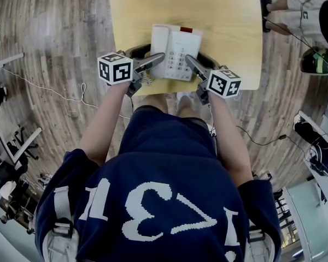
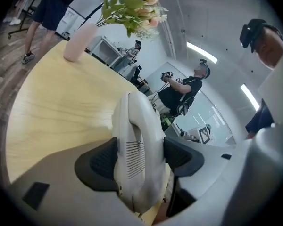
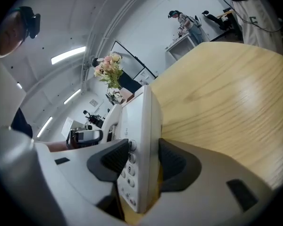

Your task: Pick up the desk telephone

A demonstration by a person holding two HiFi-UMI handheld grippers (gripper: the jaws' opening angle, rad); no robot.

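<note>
A white desk telephone (image 1: 175, 51) with a grey keypad lies at the near edge of the yellow wooden table (image 1: 229, 15). My left gripper (image 1: 153, 60) reaches in from its left side. In the left gripper view the handset (image 2: 137, 126) stands between the two dark pads (image 2: 101, 161), almost filling the gap, and I see no squeeze on it. My right gripper (image 1: 192, 63) comes in from the phone's right side. In the right gripper view its pads (image 3: 114, 159) clamp the phone body's edge (image 3: 146, 121), one on the keypad face and one underneath.
A pink vase of flowers (image 2: 80, 41) stands at the table's far end. The phone's coiled cord (image 1: 146, 79) hangs off the near table edge. Another person (image 1: 303, 12) stands by the right side of the table. Cables run over the wooden floor (image 1: 54, 91).
</note>
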